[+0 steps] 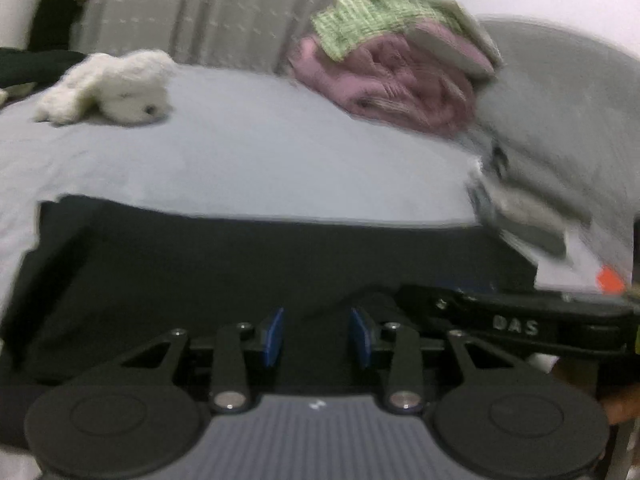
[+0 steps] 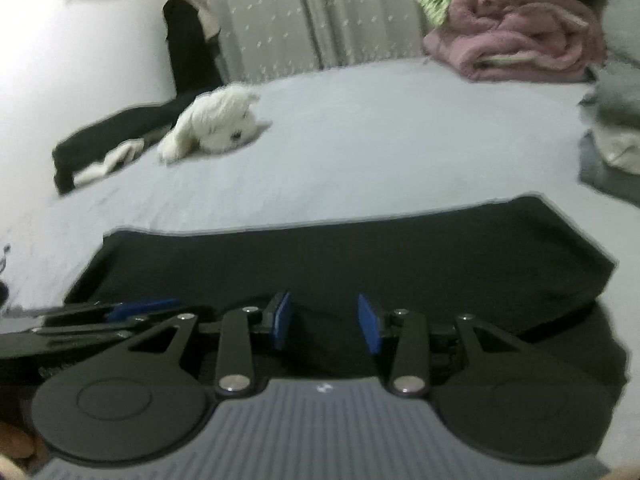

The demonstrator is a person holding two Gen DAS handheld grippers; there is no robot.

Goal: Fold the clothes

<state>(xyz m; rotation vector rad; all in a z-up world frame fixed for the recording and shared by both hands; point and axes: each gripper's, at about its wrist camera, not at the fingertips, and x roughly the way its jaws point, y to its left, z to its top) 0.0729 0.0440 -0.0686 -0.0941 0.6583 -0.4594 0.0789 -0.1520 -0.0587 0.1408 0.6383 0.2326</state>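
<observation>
Both tools agape — black garment [image 1: 256, 264] beneath

Black claw [image 1: 316, 336]; blue pads [image 1: 274, 338]

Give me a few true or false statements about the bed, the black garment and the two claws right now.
1. A black garment lies spread flat on the bed. True.
2. The left claw is clamped shut on a sock. False: its blue pads stand apart, nothing visibly pinched.
3. A white plush toy lies on the bed beyond the garment. True.
4. The pink blanket sits on top of the green checked cloth. False: the green cloth is on top.
5. The right claw is open over the garment's near edge. True.
</observation>
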